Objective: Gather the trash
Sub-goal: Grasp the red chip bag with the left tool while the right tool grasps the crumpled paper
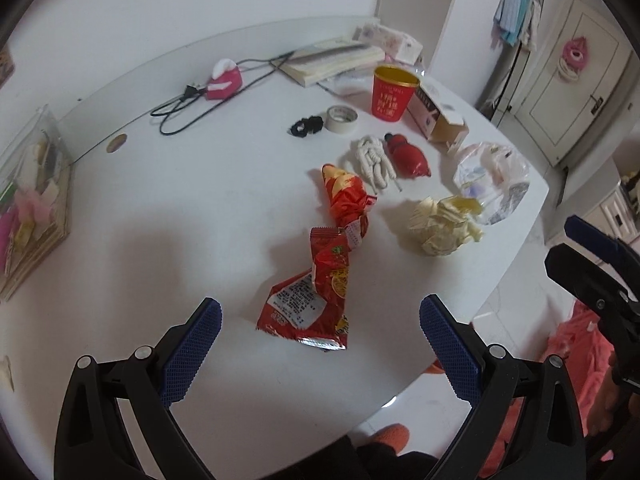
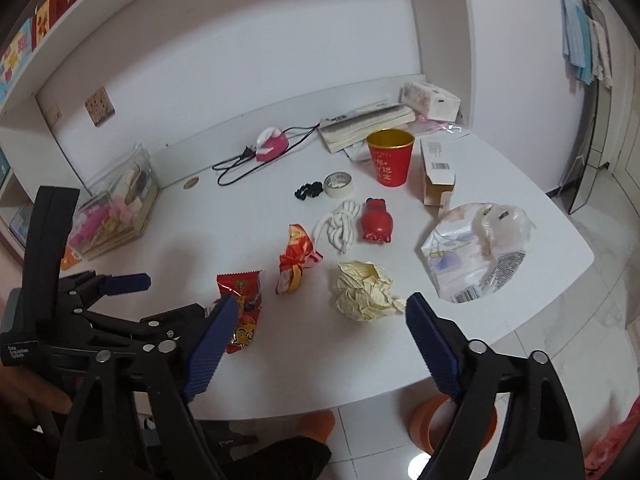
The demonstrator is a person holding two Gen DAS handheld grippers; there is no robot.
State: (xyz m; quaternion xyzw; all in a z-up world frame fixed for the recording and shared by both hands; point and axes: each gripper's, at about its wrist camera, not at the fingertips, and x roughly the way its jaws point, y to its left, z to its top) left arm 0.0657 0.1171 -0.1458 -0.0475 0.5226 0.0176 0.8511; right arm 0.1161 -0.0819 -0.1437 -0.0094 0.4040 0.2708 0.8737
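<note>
A flat red snack wrapper lies on the white table just ahead of my open, empty left gripper; it also shows in the right wrist view. A twisted red-orange wrapper lies behind it. A crumpled yellowish paper ball sits just ahead of my open, empty right gripper. A clear plastic bag lies near the table's right edge. The right gripper's fingers show at the left view's right side.
On the table stand a red paper cup, a small carton, a tape roll, a white rope, a red toy, a black hair tie, books, a cable and a clear box. An orange bin stands on the floor below.
</note>
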